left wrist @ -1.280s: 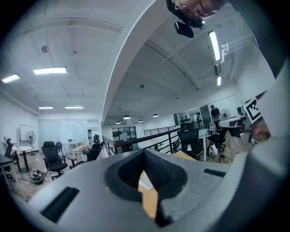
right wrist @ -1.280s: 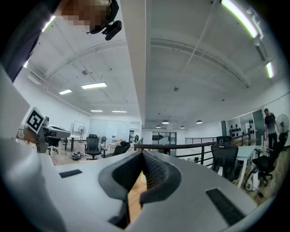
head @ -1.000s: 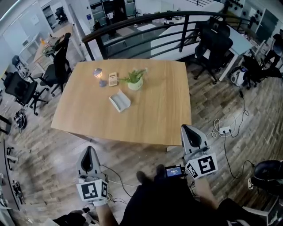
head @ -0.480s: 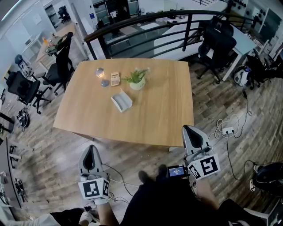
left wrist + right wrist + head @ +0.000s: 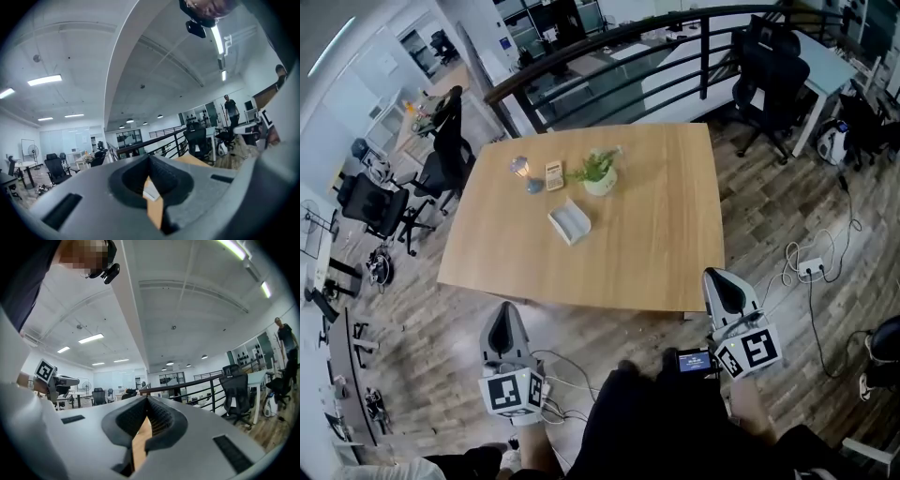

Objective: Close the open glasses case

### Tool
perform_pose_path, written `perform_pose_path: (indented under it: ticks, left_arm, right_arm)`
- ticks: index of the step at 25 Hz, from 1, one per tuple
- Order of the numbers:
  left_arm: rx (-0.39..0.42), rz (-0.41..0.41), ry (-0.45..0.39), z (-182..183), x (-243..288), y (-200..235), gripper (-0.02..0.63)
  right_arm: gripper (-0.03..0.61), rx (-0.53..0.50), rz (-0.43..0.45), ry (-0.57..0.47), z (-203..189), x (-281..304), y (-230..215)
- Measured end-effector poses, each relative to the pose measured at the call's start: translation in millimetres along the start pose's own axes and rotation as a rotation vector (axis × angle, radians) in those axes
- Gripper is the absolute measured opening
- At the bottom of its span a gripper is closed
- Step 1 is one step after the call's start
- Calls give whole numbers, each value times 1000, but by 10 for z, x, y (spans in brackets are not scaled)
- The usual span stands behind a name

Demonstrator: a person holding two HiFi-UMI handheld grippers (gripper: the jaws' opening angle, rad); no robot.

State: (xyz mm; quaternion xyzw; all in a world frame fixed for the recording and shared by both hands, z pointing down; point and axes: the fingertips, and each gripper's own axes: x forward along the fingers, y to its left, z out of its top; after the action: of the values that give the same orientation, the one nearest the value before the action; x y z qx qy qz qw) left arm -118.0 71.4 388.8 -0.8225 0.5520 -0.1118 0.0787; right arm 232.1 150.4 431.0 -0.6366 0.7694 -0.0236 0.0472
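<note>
The wooden table stands ahead; its near edge lies just beyond the left gripper, and its near right corner is beside the right gripper; both grippers are closed, with nothing between the jaws. The open white glasses case sits left of the table's middle, well apart from every edge, with a potted plant just behind it and bare wood to its right; plank floor surrounds the table; a black railing and office chairs stand past the far edge.

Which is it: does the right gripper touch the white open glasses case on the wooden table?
Apart. The head view shows the right gripper at the wooden table's near corner, while the white open glasses case lies mid-table, bare wood between them.
</note>
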Motion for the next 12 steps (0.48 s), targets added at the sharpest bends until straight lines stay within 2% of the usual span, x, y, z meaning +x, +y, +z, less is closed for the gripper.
perform_pose_path:
  ticks: [6,12]
  left_arm:
    - [20,8,3,-37,259,-22,0]
    - [-18,-17,-18,-187,654,165,0]
  right_arm:
    - [14,27,19,22,-129,118,-60]
    - [14,-13,22,30,-126,525,66]
